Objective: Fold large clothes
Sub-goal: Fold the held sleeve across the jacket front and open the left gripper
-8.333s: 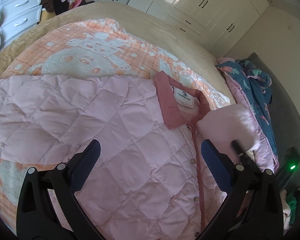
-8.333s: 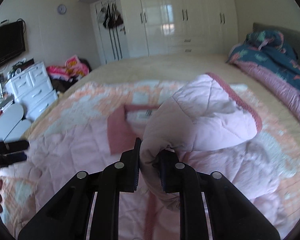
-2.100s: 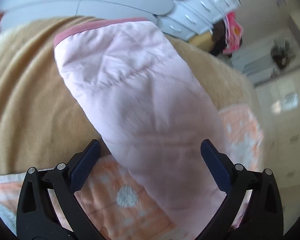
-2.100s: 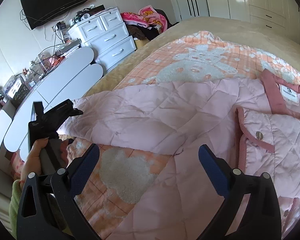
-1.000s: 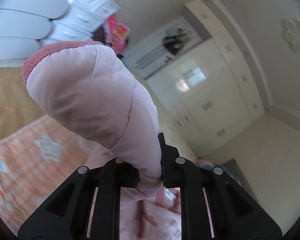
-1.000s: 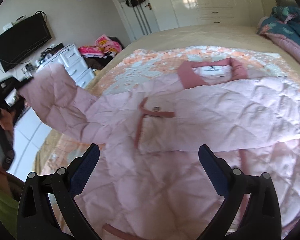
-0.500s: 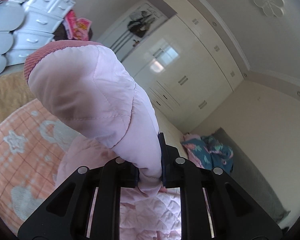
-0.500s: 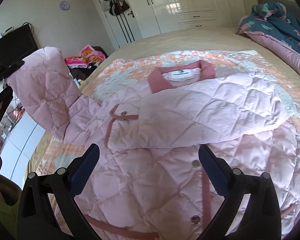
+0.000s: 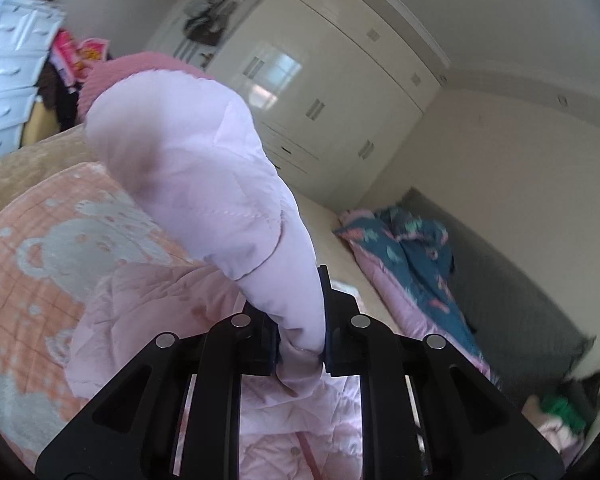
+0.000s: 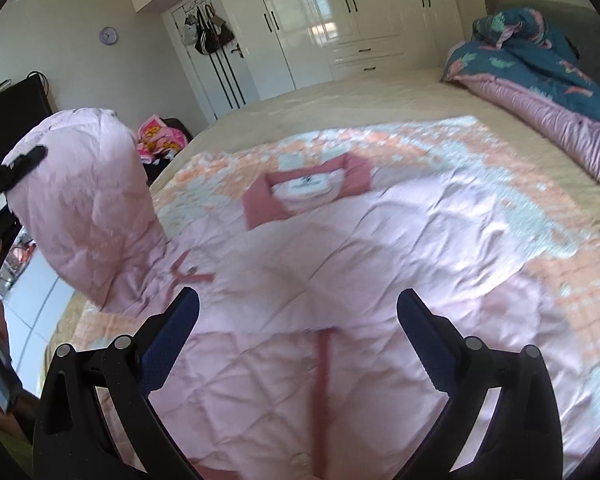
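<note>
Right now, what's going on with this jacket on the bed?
A person is folding a pink quilted jacket spread front-up on the bed. The left hand-held gripper is shut on the left sleeve and holds it raised above the jacket body. The right sleeve already lies folded across the chest. The right hand-held gripper hangs open over the jacket, holding nothing.

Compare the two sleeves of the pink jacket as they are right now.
The left sleeve is raised off the bed, pinched in the left gripper; the right sleeve lies flat, folded across the jacket front. The right gripper hovers open, holding neither. Both are pale pink quilted fabric.
</note>
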Action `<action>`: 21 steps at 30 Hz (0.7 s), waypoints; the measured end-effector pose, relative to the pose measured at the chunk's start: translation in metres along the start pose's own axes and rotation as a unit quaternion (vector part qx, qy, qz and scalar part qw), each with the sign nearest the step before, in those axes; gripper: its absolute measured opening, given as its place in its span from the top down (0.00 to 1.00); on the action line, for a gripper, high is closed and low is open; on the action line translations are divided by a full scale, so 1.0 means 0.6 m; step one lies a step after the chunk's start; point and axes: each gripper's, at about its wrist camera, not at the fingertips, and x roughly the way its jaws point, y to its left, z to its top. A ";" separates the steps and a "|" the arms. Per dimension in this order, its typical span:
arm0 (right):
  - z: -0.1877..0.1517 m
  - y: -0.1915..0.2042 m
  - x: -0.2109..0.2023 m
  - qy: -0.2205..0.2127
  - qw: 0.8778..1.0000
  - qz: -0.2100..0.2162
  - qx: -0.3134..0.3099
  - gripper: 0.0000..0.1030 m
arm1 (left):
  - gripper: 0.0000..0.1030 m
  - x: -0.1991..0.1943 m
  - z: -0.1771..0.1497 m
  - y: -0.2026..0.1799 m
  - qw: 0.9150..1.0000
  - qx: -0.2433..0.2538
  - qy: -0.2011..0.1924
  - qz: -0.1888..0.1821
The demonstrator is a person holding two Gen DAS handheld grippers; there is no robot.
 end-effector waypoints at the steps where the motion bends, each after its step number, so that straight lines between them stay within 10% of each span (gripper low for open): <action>1: 0.006 -0.007 -0.003 -0.003 1.000 -0.001 0.000 0.04 | 0.92 0.008 -0.006 -0.006 1.000 0.007 0.006 -0.003; 21: 0.009 -0.209 0.009 0.012 0.994 -0.021 0.105 0.04 | 0.92 0.158 -0.161 -0.074 0.976 0.158 0.147 -0.007</action>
